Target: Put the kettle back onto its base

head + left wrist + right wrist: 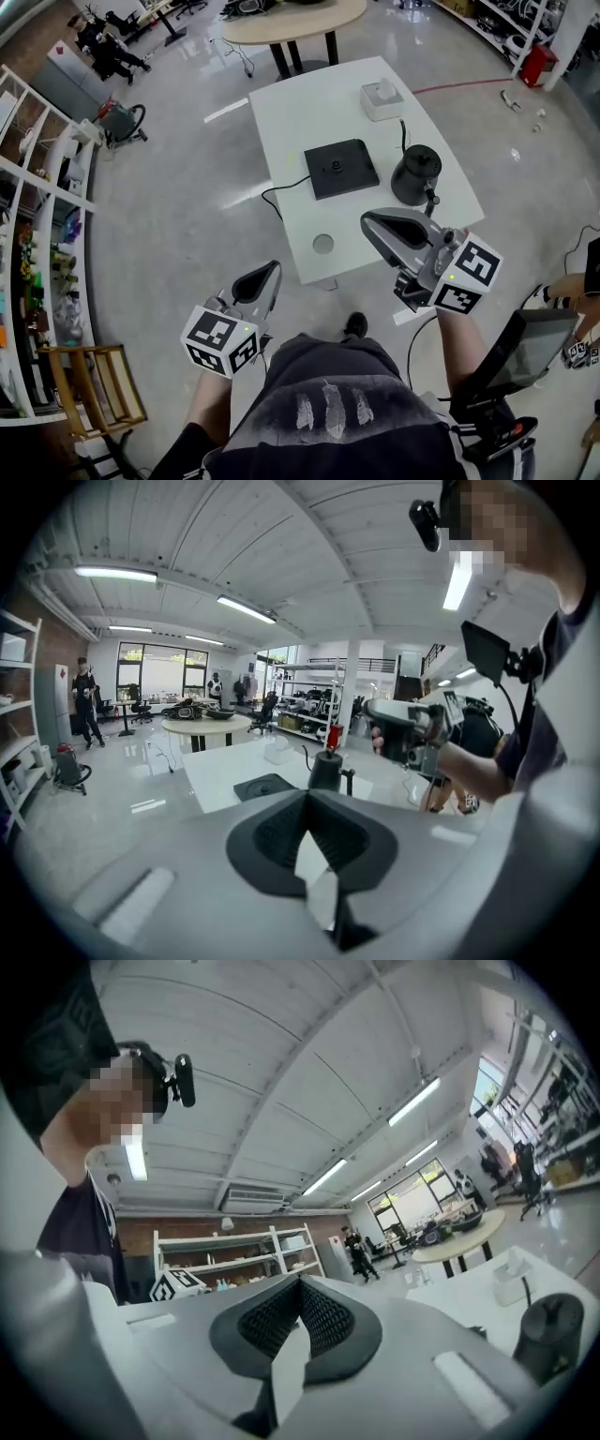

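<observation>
The black kettle stands on the white table, just right of its flat black square base. Both also show in the left gripper view, the kettle to the right of the base. The right gripper view catches the kettle at its lower right edge. My right gripper is shut and empty, raised over the table's near right corner, short of the kettle. Lower, my left gripper is off the table's near edge, its jaws together with nothing held.
A white box sits at the table's far end. The base's black cable runs off the left edge, and a round port lies near the front edge. Shelving lines the left. A round wooden table stands beyond.
</observation>
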